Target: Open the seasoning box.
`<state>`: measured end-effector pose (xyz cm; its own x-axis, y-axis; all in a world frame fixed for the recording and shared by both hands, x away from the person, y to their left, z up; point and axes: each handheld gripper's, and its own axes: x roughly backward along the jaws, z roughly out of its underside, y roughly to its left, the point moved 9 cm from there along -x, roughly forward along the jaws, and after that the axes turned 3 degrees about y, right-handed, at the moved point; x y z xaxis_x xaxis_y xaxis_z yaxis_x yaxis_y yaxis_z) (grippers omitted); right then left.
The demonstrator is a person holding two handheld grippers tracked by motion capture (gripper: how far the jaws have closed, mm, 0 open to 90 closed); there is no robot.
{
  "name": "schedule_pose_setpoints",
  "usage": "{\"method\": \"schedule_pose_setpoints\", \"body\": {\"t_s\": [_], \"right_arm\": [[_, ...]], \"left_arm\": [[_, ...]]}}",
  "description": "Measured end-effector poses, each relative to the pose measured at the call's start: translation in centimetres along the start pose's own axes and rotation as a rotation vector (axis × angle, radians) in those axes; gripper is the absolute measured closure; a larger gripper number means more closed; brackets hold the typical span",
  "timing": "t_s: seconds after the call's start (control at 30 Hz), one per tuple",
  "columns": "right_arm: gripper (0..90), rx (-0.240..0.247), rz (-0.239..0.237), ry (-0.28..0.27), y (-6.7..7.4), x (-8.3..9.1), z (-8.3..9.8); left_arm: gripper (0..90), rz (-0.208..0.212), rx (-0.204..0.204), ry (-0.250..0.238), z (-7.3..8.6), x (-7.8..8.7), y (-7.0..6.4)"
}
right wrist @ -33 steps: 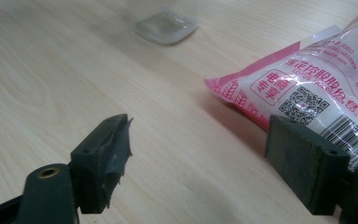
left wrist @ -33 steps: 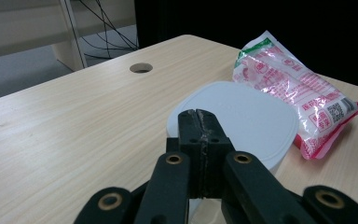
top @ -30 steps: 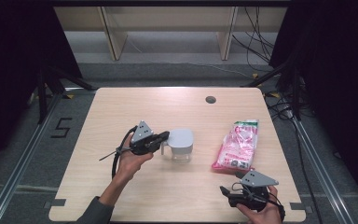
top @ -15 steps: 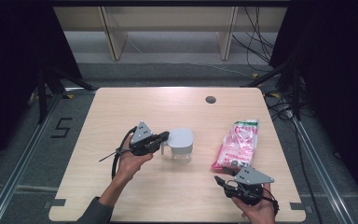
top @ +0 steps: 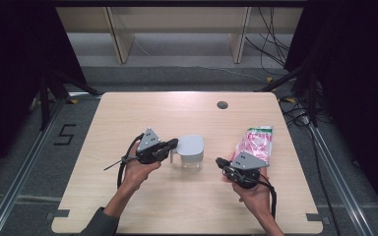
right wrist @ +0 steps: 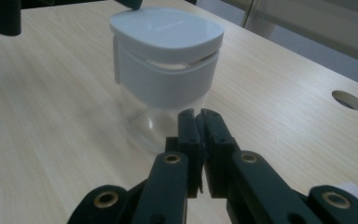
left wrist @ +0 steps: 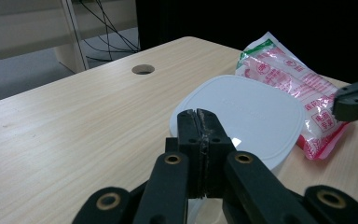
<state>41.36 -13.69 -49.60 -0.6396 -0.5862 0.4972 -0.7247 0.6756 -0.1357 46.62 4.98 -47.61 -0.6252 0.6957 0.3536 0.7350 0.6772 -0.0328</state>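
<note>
White-lidded clear jar [top: 191,153] sits table centre. Left gripper [top: 173,144] at its 9 o'clock, jaws clenched empty at the lid; right gripper [top: 220,162] at 4 o'clock, clenched empty. Approach step, likely; next, jaws must part.

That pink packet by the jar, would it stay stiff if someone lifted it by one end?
Probably not. The pink packet looks like thin, crinkled plastic film lying flat on the table, so it would likely droop. The glossy film may be slippery in a gripper. It seems light and unlikely to roll.
</note>
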Motion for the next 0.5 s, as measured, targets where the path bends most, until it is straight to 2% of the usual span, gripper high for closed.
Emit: {"method": "schedule_pose_setpoints", "body": {"t_s": [0.07,0.1,0.33,0.37,0.47,0.5], "right_arm": [[89.2,-0.006,0.005,0.002,-0.3,-0.4,-0.4],[90.0,-0.029,-0.001,0.002,-0.3,-0.7,-0.6],[90.0,-0.017,-0.007,0.019,-1.0,-2.5,-1.3],[90.0,-0.02,-0.007,0.005,-1.0,-2.7,-1.5],[90.0,-0.031,-0.034,0.028,-0.7,-3.0,-1.5],[90.0,-0.031,-0.041,0.031,-0.7,-3.1,-1.6]], "left_arm": [[88.2,0.0,0.001,0.0,0.0,0.0,0.0],[88.3,-0.001,0.001,0.0,0.0,0.0,0.0],[88.3,-0.006,-0.004,0.001,0.1,0.1,0.1],[88.4,-0.009,-0.007,0.005,0.1,0.1,0.1],[88.4,0.001,0.008,-0.004,0.1,0.0,0.1],[88.4,-0.001,-0.002,-0.004,0.1,0.0,0.1]]}}
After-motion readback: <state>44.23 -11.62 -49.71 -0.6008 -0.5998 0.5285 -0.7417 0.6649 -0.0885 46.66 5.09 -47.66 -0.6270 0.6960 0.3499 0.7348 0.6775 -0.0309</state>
